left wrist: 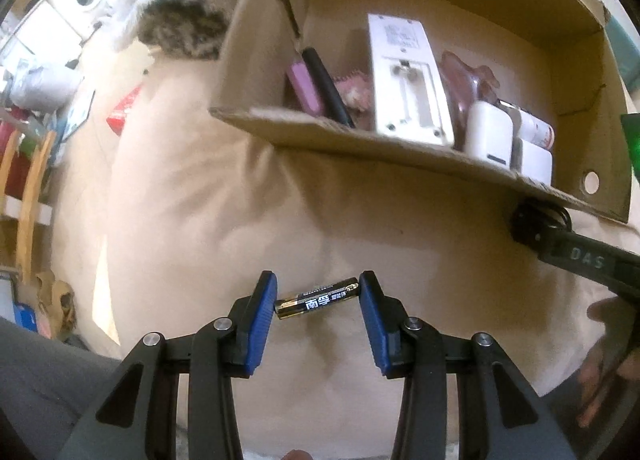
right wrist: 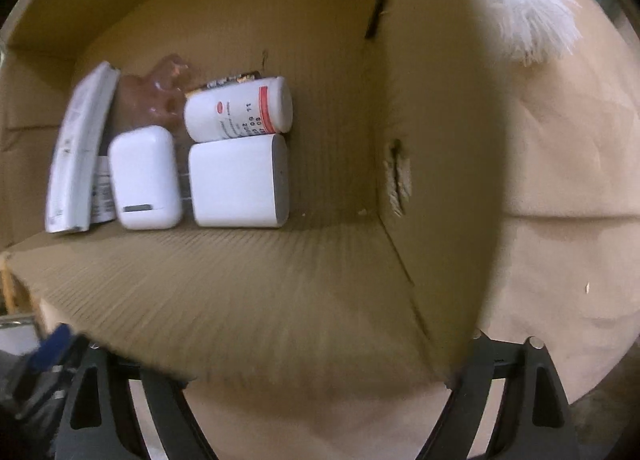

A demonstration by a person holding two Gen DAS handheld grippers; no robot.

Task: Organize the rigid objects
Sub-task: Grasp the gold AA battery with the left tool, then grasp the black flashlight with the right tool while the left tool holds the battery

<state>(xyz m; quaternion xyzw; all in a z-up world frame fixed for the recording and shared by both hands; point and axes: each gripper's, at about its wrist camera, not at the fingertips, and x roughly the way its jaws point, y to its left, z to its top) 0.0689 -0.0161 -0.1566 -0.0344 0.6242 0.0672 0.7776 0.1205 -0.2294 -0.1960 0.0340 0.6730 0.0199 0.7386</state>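
Left gripper (left wrist: 318,298) pinching a AA battery (left wrist: 318,297) end to end between blue pads, above beige bedding (left wrist: 192,196). Right gripper's fingertips hidden under cardboard box (right wrist: 224,292); opening impossible to tell. Inside box: remote (left wrist: 404,76), white cases, pill bottle (right wrist: 240,110).

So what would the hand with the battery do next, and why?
Probably carry it up and forward over the cardboard box's near wall. The left gripper already pinches the battery end to end between its pads, above the beige cushion, and the box already holds other items.
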